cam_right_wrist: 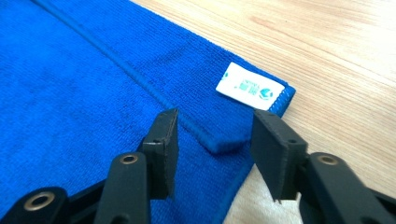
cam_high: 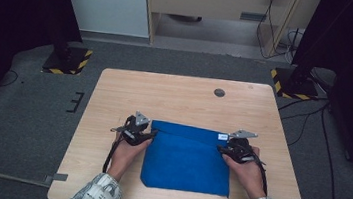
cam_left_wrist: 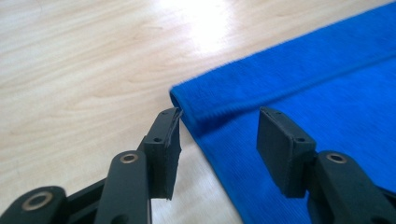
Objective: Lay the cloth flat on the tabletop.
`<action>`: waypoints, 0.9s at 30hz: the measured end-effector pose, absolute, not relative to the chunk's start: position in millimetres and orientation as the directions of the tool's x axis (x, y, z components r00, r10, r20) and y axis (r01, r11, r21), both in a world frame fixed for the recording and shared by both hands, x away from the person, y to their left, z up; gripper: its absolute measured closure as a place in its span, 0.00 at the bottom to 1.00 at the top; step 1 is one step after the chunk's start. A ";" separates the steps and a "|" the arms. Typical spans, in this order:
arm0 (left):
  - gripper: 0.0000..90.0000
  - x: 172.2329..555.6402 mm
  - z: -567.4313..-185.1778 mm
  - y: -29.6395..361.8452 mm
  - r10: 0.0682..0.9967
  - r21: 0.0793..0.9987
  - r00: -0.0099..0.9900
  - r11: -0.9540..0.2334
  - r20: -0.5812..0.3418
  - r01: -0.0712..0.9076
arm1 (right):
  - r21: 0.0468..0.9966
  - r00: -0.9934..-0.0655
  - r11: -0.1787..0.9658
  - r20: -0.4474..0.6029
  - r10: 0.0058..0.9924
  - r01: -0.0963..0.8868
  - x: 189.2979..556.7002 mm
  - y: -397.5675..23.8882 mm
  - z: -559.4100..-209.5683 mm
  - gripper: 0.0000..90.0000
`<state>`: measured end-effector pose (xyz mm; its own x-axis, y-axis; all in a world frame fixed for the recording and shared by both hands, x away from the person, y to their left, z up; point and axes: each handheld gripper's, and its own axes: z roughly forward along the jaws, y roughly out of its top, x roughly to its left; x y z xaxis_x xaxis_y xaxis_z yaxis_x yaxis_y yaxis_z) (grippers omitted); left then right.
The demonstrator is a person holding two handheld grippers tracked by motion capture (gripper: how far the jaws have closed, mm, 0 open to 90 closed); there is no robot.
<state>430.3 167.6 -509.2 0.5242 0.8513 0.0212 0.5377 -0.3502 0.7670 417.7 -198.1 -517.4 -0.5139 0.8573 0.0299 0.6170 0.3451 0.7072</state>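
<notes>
Nearest me, my two patterned sleeves come in over the front edge of the worktop (cam_high: 115, 92), one hand behind each tool. The blue cloth (cam_high: 187, 161) lies flat between them, near the front middle of the worktop, its far strip folded back over itself.

My left tool (cam_high: 148, 135) sits at the cloth's far left corner, at about 9 o'clock from the cloth's middle. In the left gripper view the left tool (cam_left_wrist: 219, 135) has its jaws spread about halfway. One pad's tip touches the folded corner of the blue cloth (cam_left_wrist: 299, 93); the other pad hovers over the fabric. Nothing is pinched.

My right tool (cam_high: 223, 149) sits at the far right corner, at about 3 o'clock. In the right gripper view the right tool (cam_right_wrist: 215, 135) also stands about half open, its jaws straddling the end of the folded hem without pressing it. Just beyond, at 1 o'clock, a small white label (cam_right_wrist: 250, 87) is sewn at the corner of the blue cloth (cam_right_wrist: 70, 93).
</notes>
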 end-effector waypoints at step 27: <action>0.70 460.5 -519.1 155.7 0.850 0.714 0.525 -0.395 0.045 0.578 | 0.690 -0.548 0.366 0.053 0.835 0.625 438.5 -199.4 -502.8 0.97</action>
<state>460.5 155.7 -519.1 0.5252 0.8498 0.0455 0.5777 -0.3953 0.7142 438.5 -199.4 -502.8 -0.5481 0.8347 0.0530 0.6246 0.3664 0.6897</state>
